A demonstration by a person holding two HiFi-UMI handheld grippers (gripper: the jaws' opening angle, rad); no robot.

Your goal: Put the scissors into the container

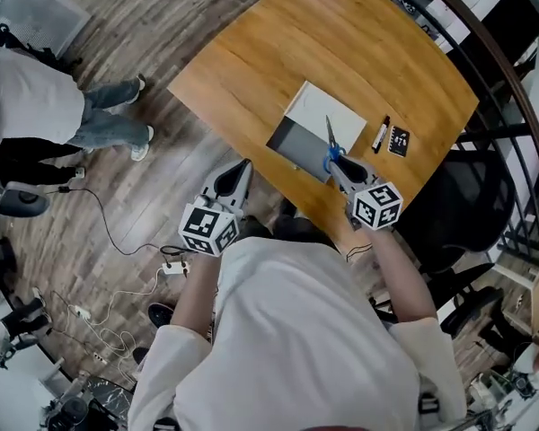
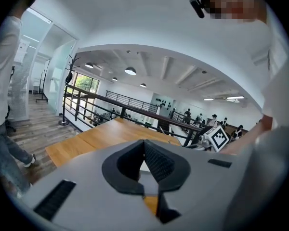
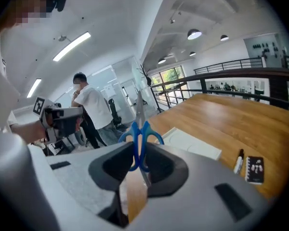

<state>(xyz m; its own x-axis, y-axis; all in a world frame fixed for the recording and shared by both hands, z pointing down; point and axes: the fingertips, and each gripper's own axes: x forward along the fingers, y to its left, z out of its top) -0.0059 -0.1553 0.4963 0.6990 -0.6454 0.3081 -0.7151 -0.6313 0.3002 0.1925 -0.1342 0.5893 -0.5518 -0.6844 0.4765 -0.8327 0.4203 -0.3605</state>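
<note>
Blue-handled scissors (image 1: 330,138) stand blades-up in my right gripper (image 1: 340,167), which is shut on the handles. They hang over the near end of the container (image 1: 298,142), a shallow grey and white box on the wooden table (image 1: 251,61). In the right gripper view the scissors (image 3: 141,129) rise from between the pads of that gripper (image 3: 140,150), with the container (image 3: 195,146) beyond. My left gripper (image 1: 238,172) hovers off the table's near edge, left of the container, jaws together and empty; the left gripper view shows its pads meeting (image 2: 144,153).
A black marker (image 1: 381,134) and a small black card (image 1: 398,141) lie right of the container. A person (image 1: 36,106) stands on the floor to the left. A black chair (image 1: 449,214) sits at the table's right corner, and cables (image 1: 108,232) trail on the floor.
</note>
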